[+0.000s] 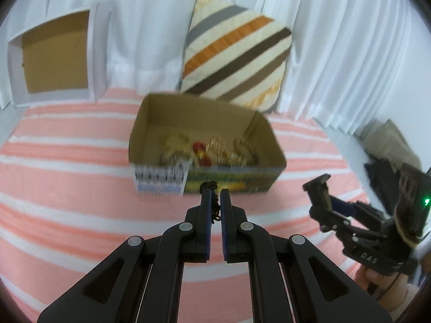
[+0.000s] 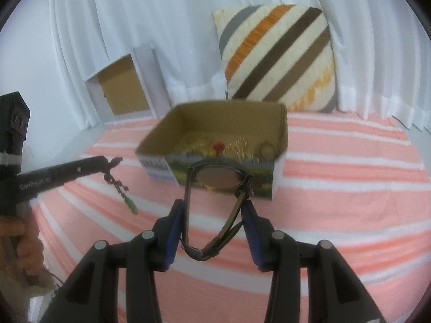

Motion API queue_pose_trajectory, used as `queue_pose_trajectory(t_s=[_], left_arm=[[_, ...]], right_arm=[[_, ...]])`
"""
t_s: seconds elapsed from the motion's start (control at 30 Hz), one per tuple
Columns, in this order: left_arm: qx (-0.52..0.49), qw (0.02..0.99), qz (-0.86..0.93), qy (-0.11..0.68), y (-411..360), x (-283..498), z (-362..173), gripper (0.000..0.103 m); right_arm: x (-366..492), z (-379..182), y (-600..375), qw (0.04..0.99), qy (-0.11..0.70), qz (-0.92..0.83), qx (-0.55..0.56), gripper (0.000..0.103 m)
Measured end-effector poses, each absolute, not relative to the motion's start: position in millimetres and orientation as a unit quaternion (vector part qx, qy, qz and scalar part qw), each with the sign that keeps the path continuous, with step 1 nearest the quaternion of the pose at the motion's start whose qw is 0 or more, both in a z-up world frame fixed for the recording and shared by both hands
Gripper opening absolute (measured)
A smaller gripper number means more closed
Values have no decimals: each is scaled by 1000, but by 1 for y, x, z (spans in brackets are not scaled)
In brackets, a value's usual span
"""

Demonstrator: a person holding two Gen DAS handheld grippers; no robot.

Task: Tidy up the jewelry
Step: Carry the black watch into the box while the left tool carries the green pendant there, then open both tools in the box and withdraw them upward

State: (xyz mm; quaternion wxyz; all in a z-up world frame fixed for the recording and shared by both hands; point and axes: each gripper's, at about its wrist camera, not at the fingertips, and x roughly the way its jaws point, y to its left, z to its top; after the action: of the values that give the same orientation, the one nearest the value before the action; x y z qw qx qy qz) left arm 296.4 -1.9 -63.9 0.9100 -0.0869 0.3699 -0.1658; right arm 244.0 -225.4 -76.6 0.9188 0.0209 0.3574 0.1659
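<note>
An open cardboard box (image 1: 194, 113) (image 2: 229, 118) sits on the pink striped cloth with gold and red jewelry (image 1: 212, 149) (image 2: 229, 145) heaped inside. My left gripper (image 1: 215, 191) (image 2: 112, 161) hangs in front of the box, shut on a dark beaded chain (image 1: 214, 207). In the right wrist view this chain (image 2: 118, 184) dangles with a green pendant (image 2: 132, 205) at its end. My right gripper (image 2: 212, 207) (image 1: 319, 188) is shut on a pair of dark-framed glasses (image 2: 218, 176), its pads pressing the two temples. The lens faces the box's front wall.
A striped cushion (image 1: 237, 53) (image 2: 277, 56) leans on white curtains behind the box. An open white box with a brown inside (image 1: 54, 53) (image 2: 124, 91) stands at the back left. The pink and white cloth (image 1: 67, 188) spreads all around. Dark clutter (image 1: 388, 161) lies at the far right.
</note>
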Motion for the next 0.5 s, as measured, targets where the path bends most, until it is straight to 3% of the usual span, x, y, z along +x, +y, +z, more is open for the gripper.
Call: queue_pose_trajectory(t_s=[0.27, 0.5], left_arm=[[-98, 908, -178, 366, 3, 366, -26, 4], [-87, 907, -166, 377, -8, 423, -34, 4]], right_arm=[[309, -40, -211, 920, 347, 183, 11, 44], [367, -50, -199, 910, 371, 185, 5, 44]])
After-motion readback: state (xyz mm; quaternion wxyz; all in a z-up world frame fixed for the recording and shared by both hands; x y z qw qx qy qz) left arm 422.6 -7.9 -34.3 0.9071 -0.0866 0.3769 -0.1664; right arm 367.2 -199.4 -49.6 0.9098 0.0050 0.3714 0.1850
